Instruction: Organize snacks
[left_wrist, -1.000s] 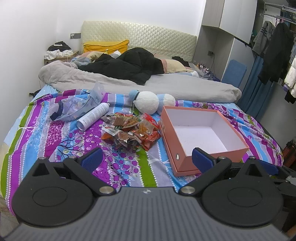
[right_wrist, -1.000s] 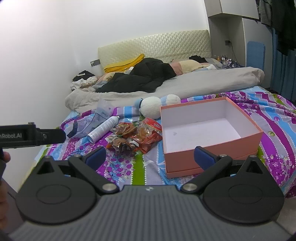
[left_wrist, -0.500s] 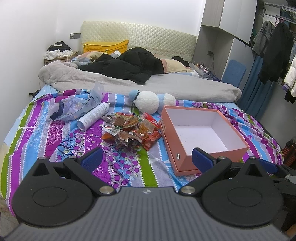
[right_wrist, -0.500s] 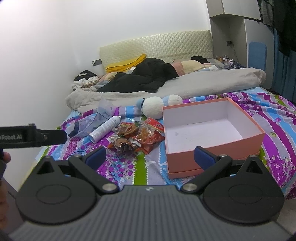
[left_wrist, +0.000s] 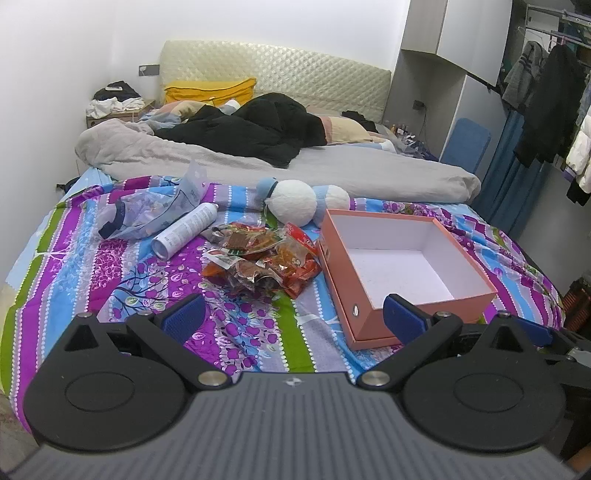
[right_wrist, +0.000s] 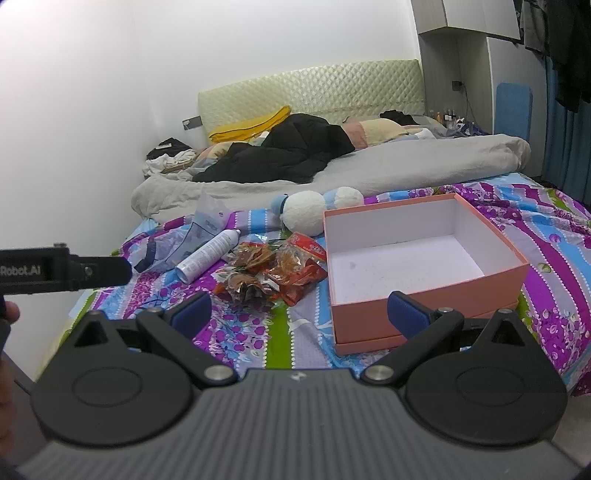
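A pile of red and orange snack packets lies on the striped bedspread, just left of an open salmon-pink box with a white, empty inside. Both also show in the right wrist view, the packets and the box. My left gripper is open and empty, held above the near bed edge short of the packets. My right gripper is open and empty, also short of the pile. The left gripper's body shows at the left edge of the right wrist view.
A white spray can and a clear plastic bag lie left of the packets. A white and blue plush toy sits behind them. A grey duvet and black clothes cover the far half of the bed. A wardrobe stands right.
Both grippers have moved slightly forward toward the bed; the packets and box appear a little closer. Nothing on the bed has moved.
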